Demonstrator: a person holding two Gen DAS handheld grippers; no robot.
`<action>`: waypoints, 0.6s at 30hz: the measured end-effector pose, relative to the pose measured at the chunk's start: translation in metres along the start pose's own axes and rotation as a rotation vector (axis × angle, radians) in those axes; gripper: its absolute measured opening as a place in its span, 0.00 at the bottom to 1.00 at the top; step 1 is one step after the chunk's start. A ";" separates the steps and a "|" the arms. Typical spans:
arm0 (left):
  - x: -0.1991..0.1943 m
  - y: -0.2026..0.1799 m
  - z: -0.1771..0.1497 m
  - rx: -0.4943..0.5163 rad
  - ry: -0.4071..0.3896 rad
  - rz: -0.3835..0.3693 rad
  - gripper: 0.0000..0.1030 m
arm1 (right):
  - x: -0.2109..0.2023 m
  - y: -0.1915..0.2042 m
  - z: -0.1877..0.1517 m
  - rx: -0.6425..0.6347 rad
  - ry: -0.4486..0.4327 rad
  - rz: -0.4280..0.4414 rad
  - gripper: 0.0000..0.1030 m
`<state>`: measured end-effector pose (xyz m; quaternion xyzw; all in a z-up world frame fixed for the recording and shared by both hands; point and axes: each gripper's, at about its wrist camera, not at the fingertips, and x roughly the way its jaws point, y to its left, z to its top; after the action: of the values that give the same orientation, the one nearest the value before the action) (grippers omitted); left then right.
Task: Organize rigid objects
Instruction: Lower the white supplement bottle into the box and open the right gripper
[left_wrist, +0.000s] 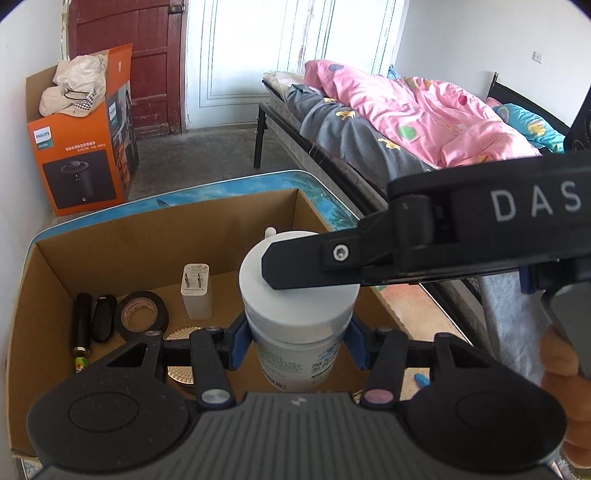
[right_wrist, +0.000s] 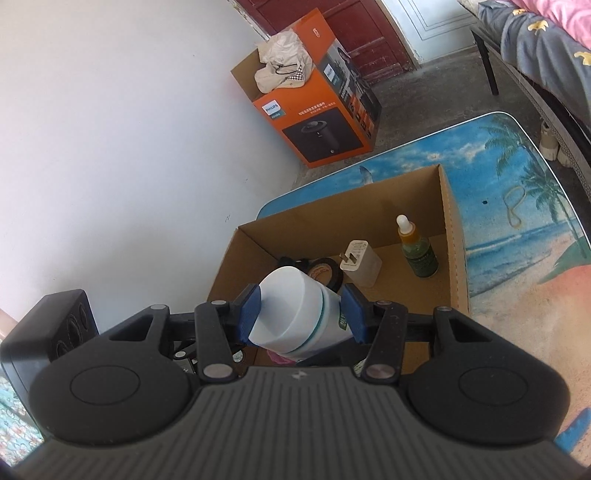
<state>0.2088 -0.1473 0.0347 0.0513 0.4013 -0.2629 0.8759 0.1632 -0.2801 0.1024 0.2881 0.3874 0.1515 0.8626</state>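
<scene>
A white jar (left_wrist: 299, 295) with a white lid and printed label is held over the open cardboard box (left_wrist: 110, 236). My left gripper (left_wrist: 297, 345) is shut on the jar's body below the lid. My right gripper (right_wrist: 301, 317) is shut on the same jar (right_wrist: 295, 314), its blue pads (right_wrist: 249, 314) on the lid; its finger (left_wrist: 332, 266) crosses the lid in the left wrist view. In the box lie a white charger (left_wrist: 197, 291), a black tape roll (left_wrist: 142, 314), a black torch (left_wrist: 82, 319), a dark oval item (left_wrist: 103, 317) and a dropper bottle (right_wrist: 415, 249).
The box stands on a beach-print table (right_wrist: 517, 221). A gold textured disc (left_wrist: 181, 354) lies in the box near the left gripper. An orange Philips carton (left_wrist: 85, 155) stands by the wall. A bed with a pink quilt (left_wrist: 406, 110) runs along the right.
</scene>
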 end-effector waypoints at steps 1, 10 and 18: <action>0.006 0.000 0.000 -0.004 0.011 -0.003 0.52 | 0.004 -0.005 0.000 0.005 0.006 -0.004 0.46; 0.046 -0.002 -0.004 -0.001 0.084 0.017 0.52 | 0.032 -0.041 -0.003 0.030 0.051 -0.013 0.47; 0.061 -0.005 -0.006 0.011 0.096 0.045 0.52 | 0.044 -0.047 -0.002 -0.005 0.055 -0.024 0.46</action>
<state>0.2349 -0.1749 -0.0131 0.0776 0.4402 -0.2426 0.8610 0.1919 -0.2954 0.0466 0.2770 0.4140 0.1500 0.8540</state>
